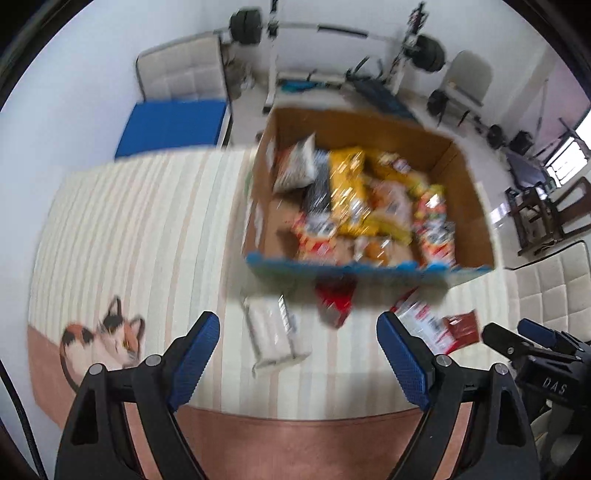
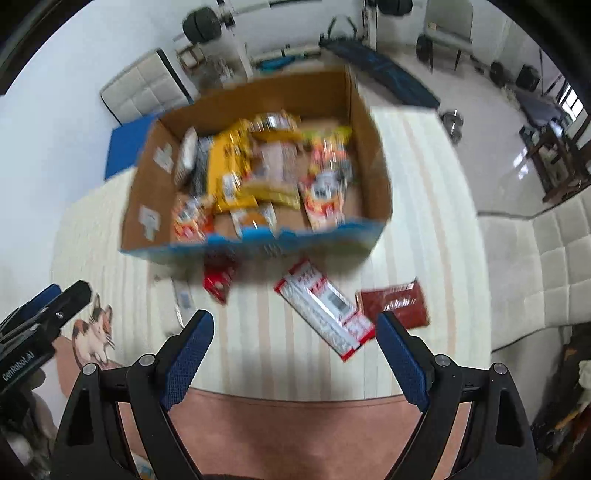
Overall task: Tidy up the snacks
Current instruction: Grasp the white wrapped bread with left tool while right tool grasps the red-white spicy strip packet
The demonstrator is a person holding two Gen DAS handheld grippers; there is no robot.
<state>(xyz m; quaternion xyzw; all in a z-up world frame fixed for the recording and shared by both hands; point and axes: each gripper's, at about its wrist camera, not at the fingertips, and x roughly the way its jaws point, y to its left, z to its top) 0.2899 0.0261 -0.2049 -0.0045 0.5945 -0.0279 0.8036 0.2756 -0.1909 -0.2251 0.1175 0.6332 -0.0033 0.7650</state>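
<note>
A cardboard box (image 1: 465,184) (image 2: 373,158) with a blue front edge stands on the striped mat, holding several snack packets, yellow and orange among them. In front of it lie loose snacks: a white pack (image 1: 275,334) (image 2: 183,299), a small red packet (image 1: 334,301) (image 2: 218,282), a red-and-white box (image 1: 424,325) (image 2: 325,310) and a dark red packet (image 1: 461,326) (image 2: 393,302). My left gripper (image 1: 297,360) is open and empty above the white pack. My right gripper (image 2: 293,358) is open and empty near the red-and-white box. Both views are blurred.
The mat (image 1: 129,229) has a cat picture (image 1: 103,341) at its near left corner. A blue pad (image 1: 173,127), a cushioned bench (image 1: 181,74), weights and a barbell rack (image 1: 332,33) stand behind. A quilted seat (image 2: 546,266) is at the right.
</note>
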